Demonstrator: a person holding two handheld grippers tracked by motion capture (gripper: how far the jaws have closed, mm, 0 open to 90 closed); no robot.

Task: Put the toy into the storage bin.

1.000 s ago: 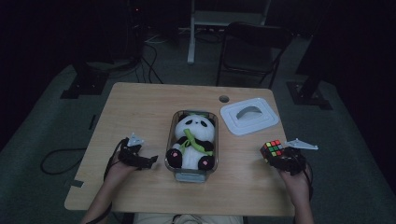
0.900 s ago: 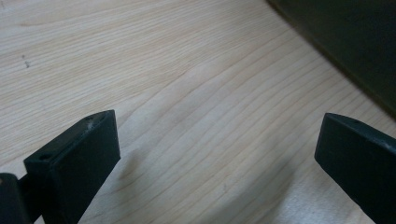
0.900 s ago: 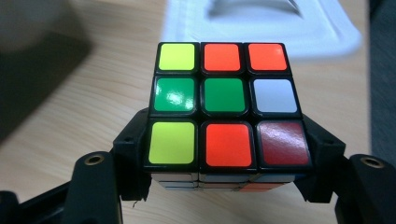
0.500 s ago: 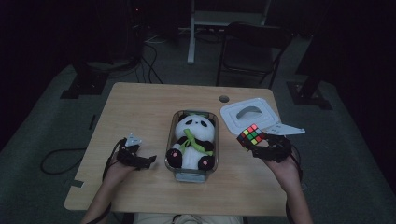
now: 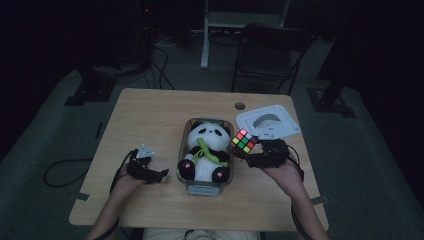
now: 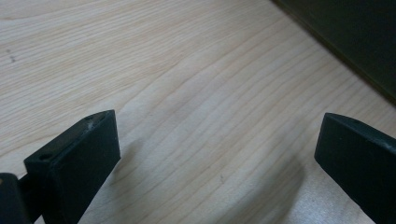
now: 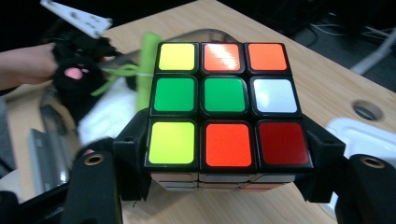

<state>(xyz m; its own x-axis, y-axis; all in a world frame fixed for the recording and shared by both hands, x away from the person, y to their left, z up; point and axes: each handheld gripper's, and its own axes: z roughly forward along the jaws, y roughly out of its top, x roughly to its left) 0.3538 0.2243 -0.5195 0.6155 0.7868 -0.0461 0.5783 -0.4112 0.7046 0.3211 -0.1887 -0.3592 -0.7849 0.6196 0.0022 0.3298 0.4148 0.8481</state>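
Since a second ago I have carried the puzzle cube up off the table's right edge and in toward the middle, so my right claw now hangs just beside the clear container that holds the stuffed panda. The cube sits clamped between my right jaws, its yellow, orange, green, white and red face turned up at me, with the white lid lying just behind it on the wooden table. My left claw has kept to its spot on my other side of the container, jaws spread wide over bare wood with nothing between them.
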